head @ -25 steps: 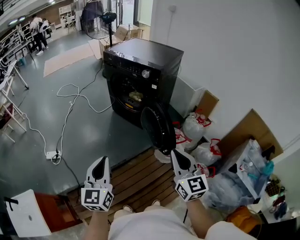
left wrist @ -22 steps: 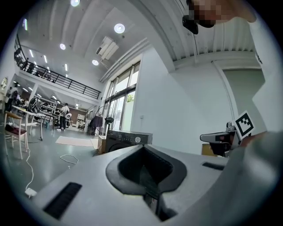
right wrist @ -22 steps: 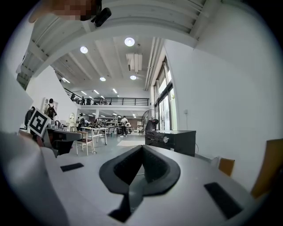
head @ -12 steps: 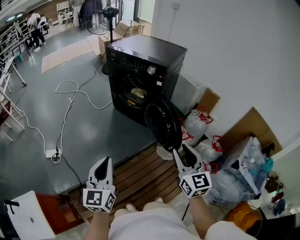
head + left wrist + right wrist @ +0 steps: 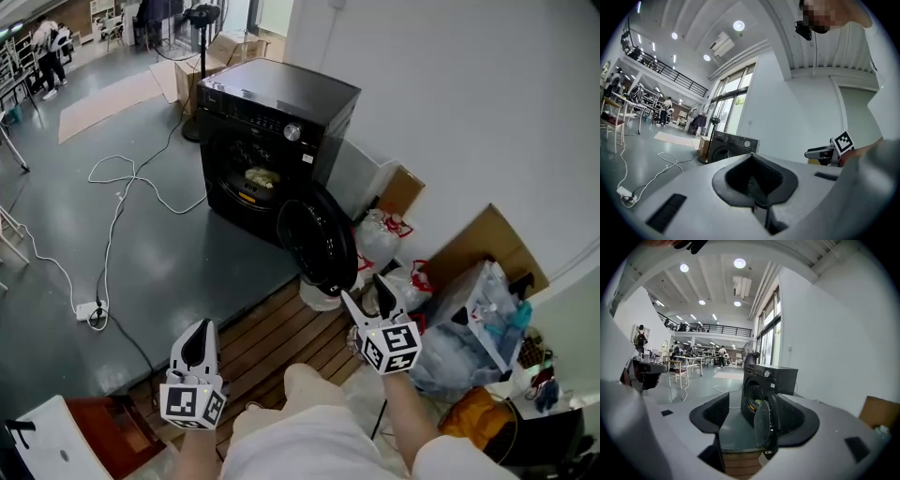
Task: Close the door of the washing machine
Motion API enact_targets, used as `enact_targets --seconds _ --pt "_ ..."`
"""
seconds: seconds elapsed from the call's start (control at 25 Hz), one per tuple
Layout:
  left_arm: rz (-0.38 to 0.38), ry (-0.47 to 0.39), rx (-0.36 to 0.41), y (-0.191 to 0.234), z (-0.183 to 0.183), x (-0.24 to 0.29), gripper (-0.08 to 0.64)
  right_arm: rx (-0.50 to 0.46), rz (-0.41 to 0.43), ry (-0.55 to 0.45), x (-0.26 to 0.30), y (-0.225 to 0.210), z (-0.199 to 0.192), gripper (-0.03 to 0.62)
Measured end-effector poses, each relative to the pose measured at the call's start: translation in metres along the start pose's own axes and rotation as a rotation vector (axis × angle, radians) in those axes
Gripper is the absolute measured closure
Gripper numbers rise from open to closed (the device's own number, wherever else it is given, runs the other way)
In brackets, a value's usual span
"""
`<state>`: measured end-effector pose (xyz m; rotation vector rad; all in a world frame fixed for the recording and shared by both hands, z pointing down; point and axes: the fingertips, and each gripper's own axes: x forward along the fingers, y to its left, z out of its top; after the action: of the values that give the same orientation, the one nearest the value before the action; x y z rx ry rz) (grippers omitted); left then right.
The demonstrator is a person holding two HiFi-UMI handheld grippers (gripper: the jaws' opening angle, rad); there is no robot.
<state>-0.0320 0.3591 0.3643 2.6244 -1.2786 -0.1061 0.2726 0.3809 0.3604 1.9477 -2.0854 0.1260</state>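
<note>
A wide hall with a grey floor and a white wall on the right. A black front-loading washing machine [image 5: 281, 103] stands against that wall at 12 o'clock in the head view, with something yellowish inside its drum. Its round door [image 5: 317, 246] is swung fully out toward the person. It stands upright, hinged on the right of the opening, with its free edge nearest the wooden slat platform [image 5: 281, 342].

The right gripper [image 5: 363, 289] is the nearer one. The door's free edge sits just ahead of it at about 11 o'clock, close but not touching. Its jaws are opening, with only air between the pads. In the right gripper view the door shows almost edge-on through the gap, its inner bowl turned left.

The left gripper [image 5: 200, 330] is well apart, with the door at about 1 o'clock. Its jaws are pressed together on nothing.

The door's outer face looks turned toward the bags [image 5: 384, 246] at 3 o'clock. So the right gripper will likely have to reach that side and push toward 10 o'clock.
</note>
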Motion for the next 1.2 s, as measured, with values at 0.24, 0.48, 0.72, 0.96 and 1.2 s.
enact_targets --seconds 0.24,0.48,0.72,0.96,1.2 --pt "-0.017 0.039 0.000 0.003 -0.007 0.034 0.557 0.064 -0.005 0.066 0.033 -0.021 -0.014 0.306" --pt "0.001 0.087 0.037 0.030 -0.009 0.096 0.557 0.068 -0.020 0.113 0.109 -0.065 -0.036 0.305" --pt "0.041 0.102 0.114 0.052 0.047 0.182 0.557 0.015 0.042 0.255 0.187 -0.114 -0.054 0.307" --pt "0.110 0.098 0.175 0.058 0.116 0.217 0.557 -0.032 0.091 0.410 0.241 -0.134 -0.086 0.307" --pt "0.272 0.185 0.226 0.103 0.113 0.205 0.557 -0.108 0.071 0.502 0.274 -0.142 -0.130 0.308"
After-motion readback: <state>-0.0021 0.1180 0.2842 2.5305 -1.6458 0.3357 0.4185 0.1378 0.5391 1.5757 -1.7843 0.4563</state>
